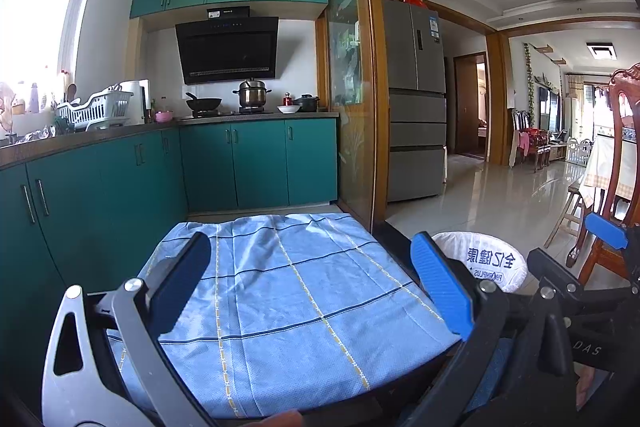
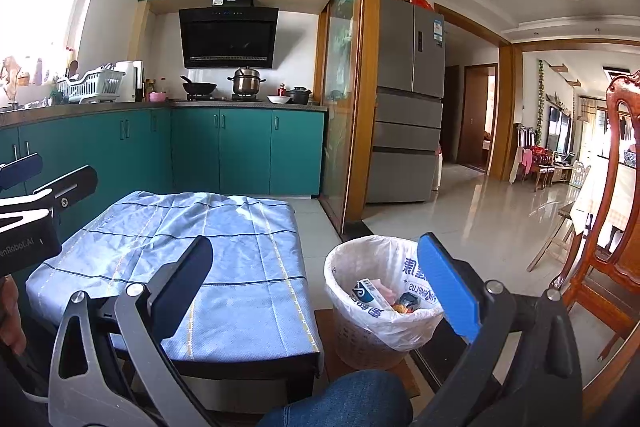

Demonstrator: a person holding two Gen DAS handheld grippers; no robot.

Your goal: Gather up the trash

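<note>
Both tongs (image 1: 316, 283) (image 2: 320, 283) gape empty above checked blue cloth (image 1: 288, 291) beside the bag-lined round bin (image 2: 380, 311).

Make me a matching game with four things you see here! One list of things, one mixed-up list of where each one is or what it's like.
Things:
1. blue checked cloth
2. trash bin
3. steel pot
4. left gripper

Descriptions:
A. sits on the stove
B. open and holding nothing
C. spread over the low table
D. lined with a white bag, some trash inside

Pairs: 1-C, 2-D, 3-A, 4-B
</note>
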